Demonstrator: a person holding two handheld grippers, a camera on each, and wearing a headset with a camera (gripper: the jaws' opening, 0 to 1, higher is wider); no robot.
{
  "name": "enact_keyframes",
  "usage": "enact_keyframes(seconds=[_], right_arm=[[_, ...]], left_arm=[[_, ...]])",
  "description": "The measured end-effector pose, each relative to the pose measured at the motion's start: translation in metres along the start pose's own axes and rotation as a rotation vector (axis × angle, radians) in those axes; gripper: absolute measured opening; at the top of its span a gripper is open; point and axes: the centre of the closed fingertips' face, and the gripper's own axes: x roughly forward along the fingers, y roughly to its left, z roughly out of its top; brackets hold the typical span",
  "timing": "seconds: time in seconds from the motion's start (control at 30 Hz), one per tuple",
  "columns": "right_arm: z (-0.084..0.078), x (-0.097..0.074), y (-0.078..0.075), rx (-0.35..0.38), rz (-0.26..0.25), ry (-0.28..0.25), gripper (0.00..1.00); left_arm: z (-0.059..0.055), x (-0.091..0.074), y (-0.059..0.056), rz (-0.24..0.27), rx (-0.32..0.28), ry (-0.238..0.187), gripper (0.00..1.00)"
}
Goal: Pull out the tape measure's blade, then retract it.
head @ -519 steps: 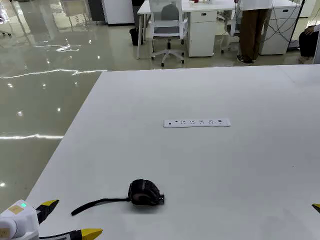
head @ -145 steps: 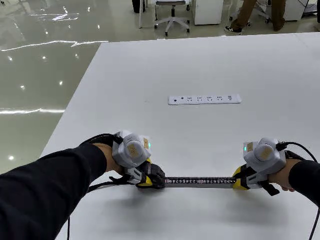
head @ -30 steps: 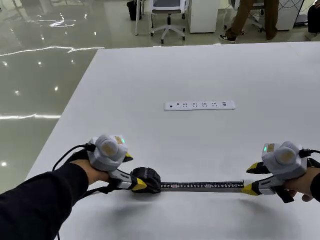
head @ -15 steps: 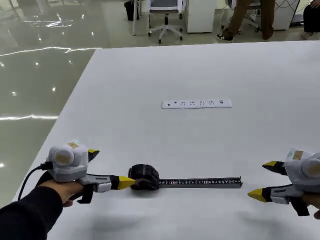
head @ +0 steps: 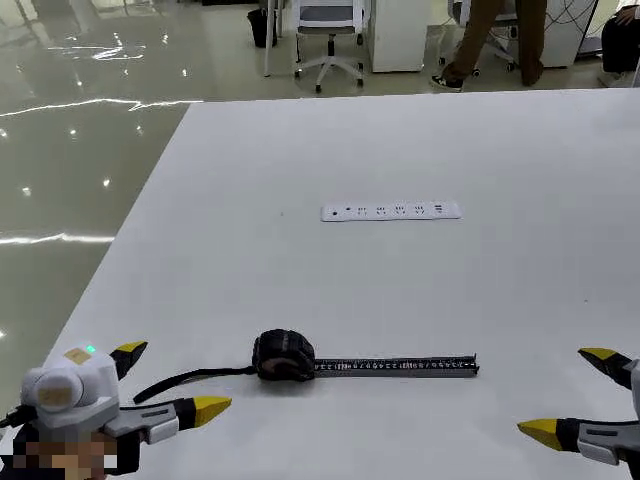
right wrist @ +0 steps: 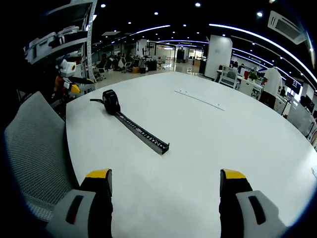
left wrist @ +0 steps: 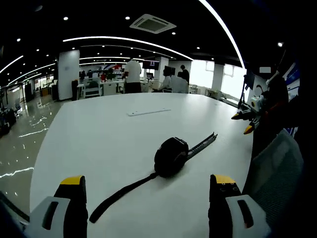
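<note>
A black tape measure (head: pixel 284 355) lies on the white table (head: pixel 400 150), its blade (head: pixel 400 366) stretched out flat to the right and its wrist strap (head: pixel 190 381) trailing left. My left gripper (head: pixel 172 378) is open at the lower left, apart from the case. My right gripper (head: pixel 575 394) is open at the lower right, clear of the blade's hook end (head: pixel 474 367). In the left gripper view the case (left wrist: pixel 170 156) sits ahead between the open jaws. In the right gripper view the blade (right wrist: pixel 141 132) runs from the case (right wrist: pixel 111 101) toward me.
A white power strip (head: pixel 390 211) lies mid-table, farther back. Beyond the far edge stand an office chair (head: pixel 326 40), white cabinets and a standing person (head: pixel 495 35). A glossy floor (head: pixel 70 150) lies past the table's left edge. A mesh chair back (right wrist: pixel 34 148) is close by.
Both grippers have let go and drawn back toward me, the left off the case, the right off the blade's end. The blade stays extended on the table.
</note>
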Motion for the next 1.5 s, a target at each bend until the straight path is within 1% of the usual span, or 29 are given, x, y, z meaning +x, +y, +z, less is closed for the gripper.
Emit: enact_keyframes(seconds=[0.03,0.07,0.1,0.17,0.2,0.23,0.3,0.4,0.43,0.47,0.5,0.53,0.57,0.6,0.7,0.73,0.8,0.83,0.93,1.0,1.13,1.17,1.23,1.37,1.5], right_arm=[[-0.003,-0.004,-0.001,0.014,-0.007,0.001,0.87],[-0.005,-0.007,0.0,0.03,-0.006,-0.003,0.9],[-0.008,-0.011,0.001,0.04,-0.005,-0.004,0.92],[-0.011,-0.017,0.003,0.041,-0.014,-0.015,0.98],[-0.015,-0.02,0.003,0.034,-0.021,-0.013,1.0],[-0.017,-0.022,0.004,0.031,-0.022,-0.009,1.0],[-0.024,-0.027,0.007,0.029,-0.022,-0.002,1.0],[-0.033,-0.033,0.012,0.028,-0.016,0.011,1.0],[-0.036,-0.035,0.012,0.024,-0.02,0.016,1.0],[-0.038,-0.038,0.013,0.019,-0.022,0.016,1.0],[-0.039,-0.039,0.014,0.018,-0.021,0.014,1.0],[-0.041,-0.041,0.015,0.028,-0.015,0.012,1.0],[-0.042,-0.043,0.016,0.029,-0.013,0.016,1.0],[-0.043,-0.045,0.017,0.026,-0.015,0.017,1.0],[-0.043,-0.049,0.014,0.036,-0.023,0.014,1.0],[-0.043,-0.05,0.013,0.034,-0.027,0.014,1.0],[-0.043,-0.05,0.011,0.034,-0.028,0.016,1.0],[-0.042,-0.051,0.01,0.033,-0.029,0.017,1.0],[-0.039,-0.052,0.009,0.029,-0.029,0.019,1.0],[-0.04,-0.051,0.008,0.03,-0.025,0.02,1.0],[-0.04,-0.051,0.008,0.023,-0.017,0.025,1.0],[-0.041,-0.051,0.008,0.024,-0.017,0.025,1.0],[-0.039,-0.052,0.008,0.032,-0.018,0.023,1.0],[-0.038,-0.053,0.009,0.02,-0.009,0.028,1.0],[-0.038,-0.055,0.007,0.013,-0.018,0.03,1.0]], left_arm=[[0.006,-0.005,-0.003,-0.013,0.004,-0.047,1.0],[0.003,-0.009,-0.002,-0.001,0.007,-0.036,1.0],[0.002,-0.013,-0.001,0.006,0.015,-0.035,1.0],[0.0,-0.017,-0.002,-0.002,-0.007,-0.03,1.0],[-0.003,-0.019,-0.001,0.005,0.003,-0.02,1.0],[-0.004,-0.021,0.001,0.014,0.021,-0.009,1.0],[-0.005,-0.024,0.0,0.012,0.003,-0.008,1.0],[-0.008,-0.027,0.002,0.024,0.013,0.0,1.0],[-0.011,-0.028,0.001,0.022,0.012,0.003,1.0],[-0.015,-0.028,0.003,0.034,0.043,0.012,1.0],[-0.018,-0.028,0.002,0.03,0.049,0.022,1.0],[-0.024,-0.029,0.0,0.018,0.027,0.046,1.0],[-0.024,-0.029,0.0,0.017,0.027,0.047,1.0],[-0.023,-0.032,0.001,0.022,0.037,0.039,1.0],[-0.021,-0.034,0.001,0.021,0.015,0.029,1.0],[-0.021,-0.035,0.001,0.023,0.017,0.029,1.0],[-0.022,-0.036,0.0,0.021,0.016,0.039,1.0],[-0.023,-0.036,0.0,0.026,0.026,0.048,1.0],[-0.024,-0.037,-0.002,0.018,0.011,0.051,1.0],[-0.024,-0.037,-0.004,0.012,0.011,0.058,1.0],[-0.023,-0.035,-0.004,0.01,0.017,0.065,1.0],[-0.024,-0.035,-0.004,0.011,0.021,0.073,1.0],[-0.022,-0.035,-0.005,0.004,0.025,0.071,1.0],[-0.018,-0.034,-0.006,0.003,0.026,0.067,1.0],[-0.018,-0.032,-0.006,-0.002,0.021,0.068,1.0]])
